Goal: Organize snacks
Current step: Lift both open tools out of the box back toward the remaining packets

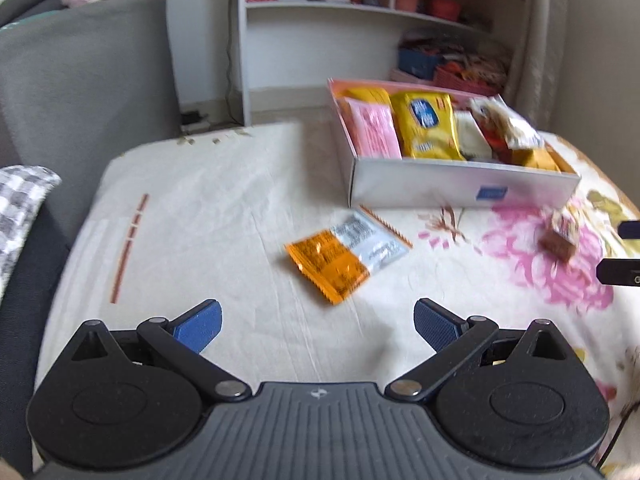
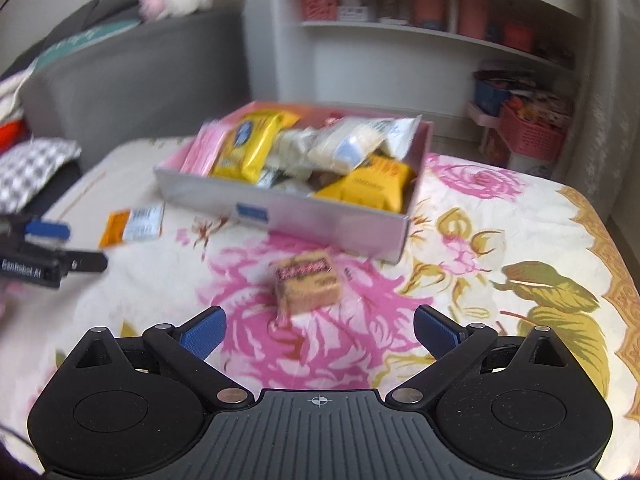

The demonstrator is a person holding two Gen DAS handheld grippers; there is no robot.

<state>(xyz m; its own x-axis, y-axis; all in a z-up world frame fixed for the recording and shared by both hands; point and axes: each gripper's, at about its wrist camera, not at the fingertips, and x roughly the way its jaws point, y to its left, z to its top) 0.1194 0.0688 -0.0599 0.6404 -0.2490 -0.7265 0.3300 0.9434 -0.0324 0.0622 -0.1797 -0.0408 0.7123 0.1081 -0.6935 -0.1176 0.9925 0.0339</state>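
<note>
Orange-and-white sachet (image 1: 347,265) — flat on the floral cloth (image 1: 224,184), ahead of the left gripper (image 1: 318,326), jaws wide apart, nothing between. Right gripper (image 2: 320,332), jaws likewise spread and empty, faces a tan wrapped cake (image 2: 308,282) beside the snack box (image 2: 288,216). Only the right view shows the box's yellow packet (image 2: 368,190) at its near corner.

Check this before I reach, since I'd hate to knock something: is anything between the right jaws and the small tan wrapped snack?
Nothing visible: only bare floral cloth lies between the open right gripper and the small tan wrapped snack.
</note>
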